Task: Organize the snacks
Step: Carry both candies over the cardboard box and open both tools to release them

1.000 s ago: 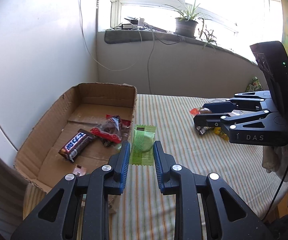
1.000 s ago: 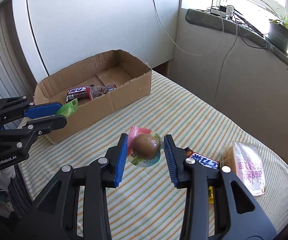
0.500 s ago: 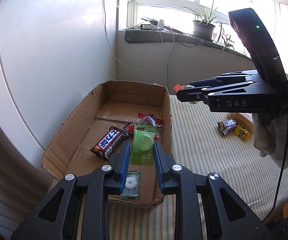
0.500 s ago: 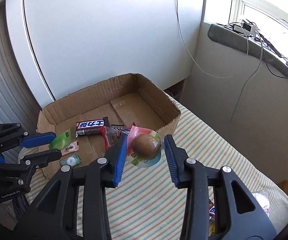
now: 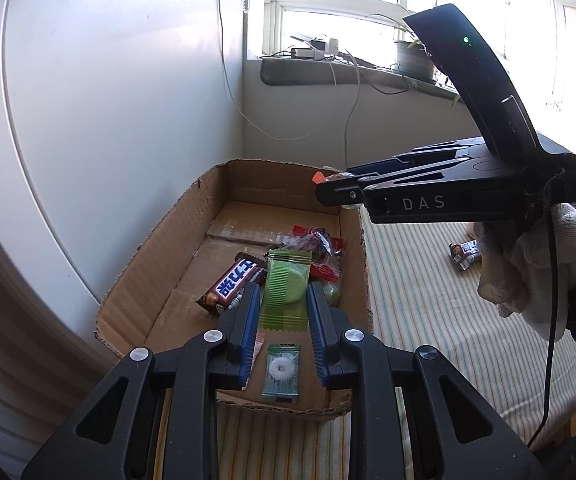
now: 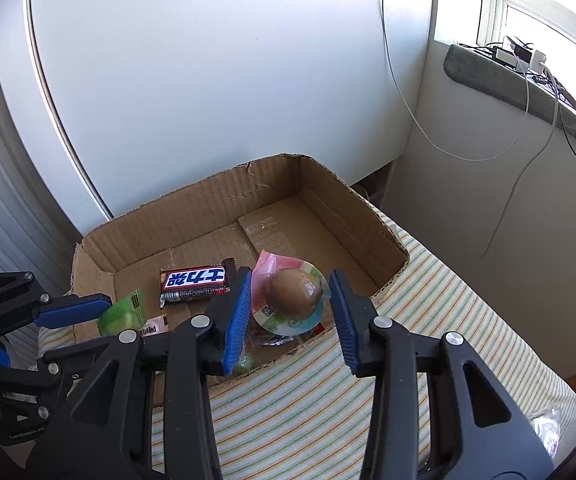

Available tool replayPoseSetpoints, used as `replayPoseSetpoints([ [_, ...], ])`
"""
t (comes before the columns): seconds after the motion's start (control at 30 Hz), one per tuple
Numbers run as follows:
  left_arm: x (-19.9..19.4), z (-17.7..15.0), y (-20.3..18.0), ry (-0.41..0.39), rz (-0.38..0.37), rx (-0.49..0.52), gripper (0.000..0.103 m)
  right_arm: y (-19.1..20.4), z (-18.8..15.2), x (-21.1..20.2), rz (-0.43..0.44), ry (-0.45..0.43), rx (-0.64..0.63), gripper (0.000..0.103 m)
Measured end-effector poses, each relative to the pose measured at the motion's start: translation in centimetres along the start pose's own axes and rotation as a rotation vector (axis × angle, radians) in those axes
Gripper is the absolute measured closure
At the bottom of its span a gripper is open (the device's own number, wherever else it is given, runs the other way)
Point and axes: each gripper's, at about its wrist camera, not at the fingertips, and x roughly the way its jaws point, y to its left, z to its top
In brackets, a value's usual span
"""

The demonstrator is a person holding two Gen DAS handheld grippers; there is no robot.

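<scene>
Two claws over box [image 6: 328, 184], left claw [image 5: 282, 320] pinching green packet [image 5: 286, 288], right claw [image 6: 290, 312] gripping egg snack [image 6: 294, 292]

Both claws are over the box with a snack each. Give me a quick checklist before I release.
1. Left claw shut on green packet: ok.
2. Right claw shut on egg snack: ok.
3. Green packet over cardboard box: ok.
4. Egg snack past the box's near wall: ok, only just.
5. Height above box floor: cannot tell.
6. Snacks left on striped cloth, such as a bar: not ok.
</scene>
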Motion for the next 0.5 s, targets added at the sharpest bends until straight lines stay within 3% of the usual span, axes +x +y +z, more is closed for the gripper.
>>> replayPoseSetpoints([
  [0.13,0.11,0.02,-0.27,0.003,0.000,0.008,0.080,0.34,0.17,-0.05,0.002,-0.001,-0.015,0.058],
  [0.2,0.07,0.03,-0.39,0.002,0.004,0.009,0.080,0.49,0.16,-0.10,-0.002,-0.005,-0.020,0.043],
  [0.23,0.01,0.01,-0.46,0.001,0.007,0.009,0.079,0.54,0.21,-0.13,-0.004,-0.010,-0.021,0.040],
  [0.33,-0.05,-0.02,-0.57,-0.002,0.019,0.010,0.068,0.46,0.22,-0.37,-0.011,-0.019,-0.017,0.036],
  [0.5,-0.48,-0.08,-0.82,-0.014,0.032,0.010,0.049,0.18,0.12,-0.86,-0.035,-0.027,-0.006,0.018],
])
